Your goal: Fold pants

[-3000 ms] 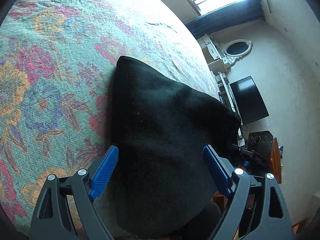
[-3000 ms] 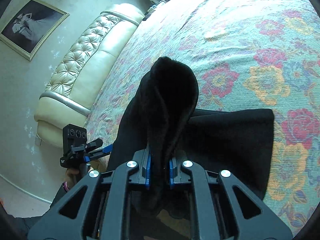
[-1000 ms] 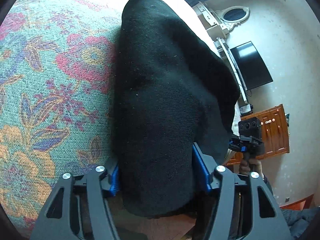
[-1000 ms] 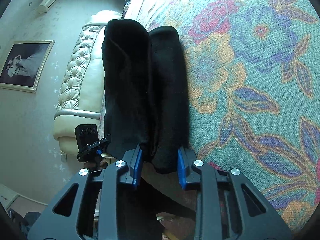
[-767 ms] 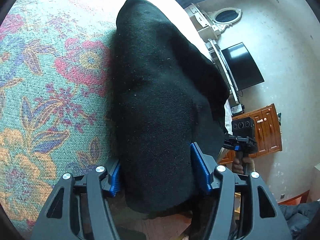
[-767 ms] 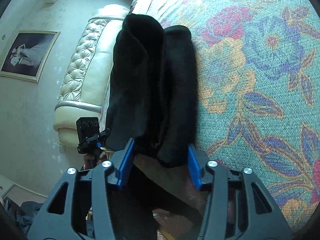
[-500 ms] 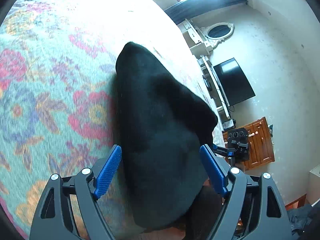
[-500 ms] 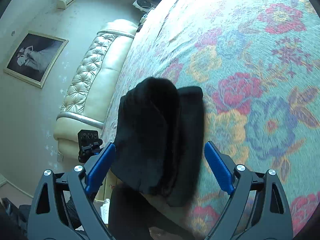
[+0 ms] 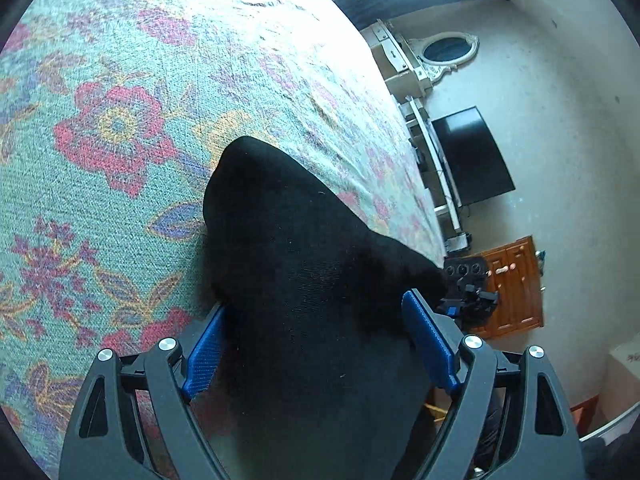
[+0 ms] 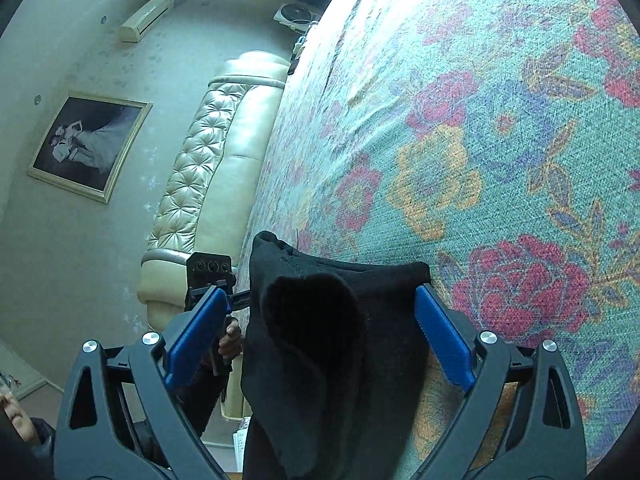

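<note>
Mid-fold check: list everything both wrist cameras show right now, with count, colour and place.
pants: 1, black, folded bundle on the bedspread near the bed's edge
bedspread: 1, teal with red, blue and orange flowers, covering the bed
headboard: 1, cream, tufted, at the bed's end
framed picture: 1, black-and-white, gold frame, on the wall
air conditioner: 1, cream, high on the wall
TV: 1, black
mirror: 1, oval, white frame
cabinet: 1, brown wood
left hand-held gripper: black, blue pads, open astride the pants
right hand-held gripper: same, open
</note>
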`<action>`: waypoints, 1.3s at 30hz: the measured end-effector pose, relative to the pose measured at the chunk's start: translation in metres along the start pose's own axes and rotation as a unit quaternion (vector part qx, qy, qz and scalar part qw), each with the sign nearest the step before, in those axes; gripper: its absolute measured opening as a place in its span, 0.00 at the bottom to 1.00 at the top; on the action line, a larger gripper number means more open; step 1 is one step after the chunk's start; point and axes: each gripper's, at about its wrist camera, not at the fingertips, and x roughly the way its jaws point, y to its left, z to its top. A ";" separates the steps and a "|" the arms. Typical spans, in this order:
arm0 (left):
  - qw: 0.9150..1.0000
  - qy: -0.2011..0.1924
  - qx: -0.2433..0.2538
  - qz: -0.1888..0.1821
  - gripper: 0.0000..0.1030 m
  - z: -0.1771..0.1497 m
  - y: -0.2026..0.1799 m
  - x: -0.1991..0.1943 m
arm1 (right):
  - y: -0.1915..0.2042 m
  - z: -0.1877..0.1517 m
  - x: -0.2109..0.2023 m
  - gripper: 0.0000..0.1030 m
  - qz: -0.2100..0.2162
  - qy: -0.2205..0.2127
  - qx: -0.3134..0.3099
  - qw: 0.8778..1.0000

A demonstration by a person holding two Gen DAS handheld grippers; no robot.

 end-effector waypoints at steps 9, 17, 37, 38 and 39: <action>0.999 -0.022 -0.025 0.010 0.79 0.003 0.022 -0.020 | -0.012 0.002 0.001 0.92 -0.014 0.016 0.018 1.000; 0.999 0.001 -0.045 -0.006 0.80 0.024 0.021 0.017 | -0.008 0.018 0.026 0.95 -0.015 0.030 0.023 0.999; 0.996 -0.019 0.037 0.083 0.38 0.002 0.028 0.019 | -0.037 0.013 0.027 0.23 -0.071 0.023 0.020 0.997; 0.996 -0.019 0.038 0.083 0.38 0.002 0.028 0.019 | -0.037 0.012 0.027 0.23 -0.070 0.022 0.021 0.997; 0.996 -0.020 0.039 0.083 0.38 0.002 0.029 0.018 | -0.039 0.013 0.025 0.23 -0.069 0.023 0.021 0.997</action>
